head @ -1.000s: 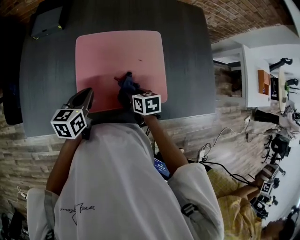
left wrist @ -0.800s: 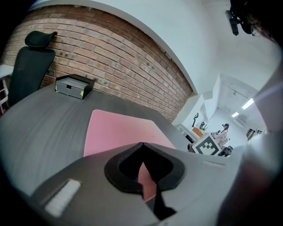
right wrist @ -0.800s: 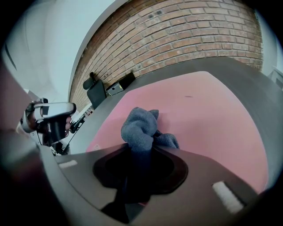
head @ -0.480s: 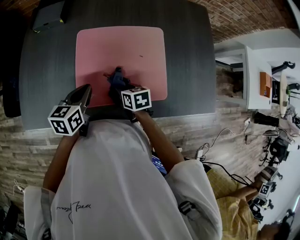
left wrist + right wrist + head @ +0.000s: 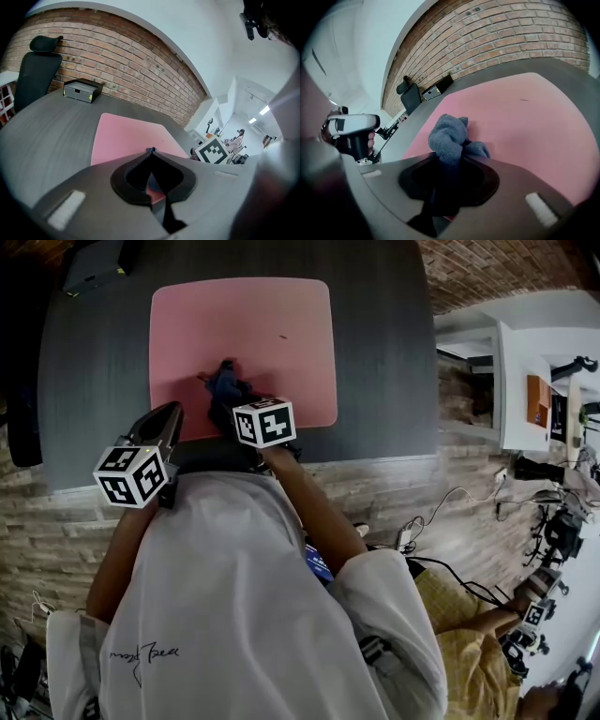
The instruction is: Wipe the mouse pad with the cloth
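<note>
Right tongs [image 5: 449,159] are clamped on the blue cloth [image 5: 450,131], which is pressed onto the near-left part of the pink mouse pad [image 5: 534,122] for wiping. Left tongs [image 5: 150,151] are held closed, empty, aside above the bench [image 5: 47,140].

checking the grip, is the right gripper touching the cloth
Touching. The right gripper view shows the right gripper shut on the cloth, its jaws pinching the fabric.
</note>
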{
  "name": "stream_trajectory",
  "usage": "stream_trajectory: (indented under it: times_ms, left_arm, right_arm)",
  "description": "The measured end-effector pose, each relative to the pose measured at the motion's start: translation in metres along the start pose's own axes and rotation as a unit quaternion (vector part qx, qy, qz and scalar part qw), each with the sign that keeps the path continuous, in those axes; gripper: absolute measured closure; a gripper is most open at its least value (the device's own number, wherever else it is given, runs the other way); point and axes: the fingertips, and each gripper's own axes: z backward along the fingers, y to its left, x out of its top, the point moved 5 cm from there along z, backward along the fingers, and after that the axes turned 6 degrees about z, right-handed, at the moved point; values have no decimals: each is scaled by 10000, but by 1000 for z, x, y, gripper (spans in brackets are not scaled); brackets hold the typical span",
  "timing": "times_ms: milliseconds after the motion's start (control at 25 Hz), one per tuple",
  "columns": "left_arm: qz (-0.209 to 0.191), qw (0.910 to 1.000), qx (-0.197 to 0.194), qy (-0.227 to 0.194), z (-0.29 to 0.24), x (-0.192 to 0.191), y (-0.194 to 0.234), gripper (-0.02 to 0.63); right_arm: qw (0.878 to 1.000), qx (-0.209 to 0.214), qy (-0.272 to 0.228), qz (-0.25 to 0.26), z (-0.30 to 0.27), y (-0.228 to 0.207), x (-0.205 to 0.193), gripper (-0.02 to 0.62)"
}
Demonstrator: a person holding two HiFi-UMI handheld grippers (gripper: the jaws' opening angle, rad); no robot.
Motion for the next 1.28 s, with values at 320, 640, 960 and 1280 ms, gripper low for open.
stream_trajectory:
  times_ms: [320, 640, 960, 1280]
  left_arm:
    - [210, 9992, -119, -308, 4, 14, -19, 592]
    - [-197, 9972, -185, -697, 23, 43, -34, 594]
    - [-298, 9934, -386, -1043, 21, 68, -50, 592]
    - [-378, 9924, -392, -1108, 15, 75, -55, 594]
  right_arm:
    - [9979, 374, -429, 323, 12, 7, 1, 497]
    - [9899, 630, -947, 842, 61, 21, 22, 502]
    - [9839, 501, -1423, 958, 122, 26, 51, 505]
    - [9765, 493, -1816, 1054, 148, 32, 70, 511]
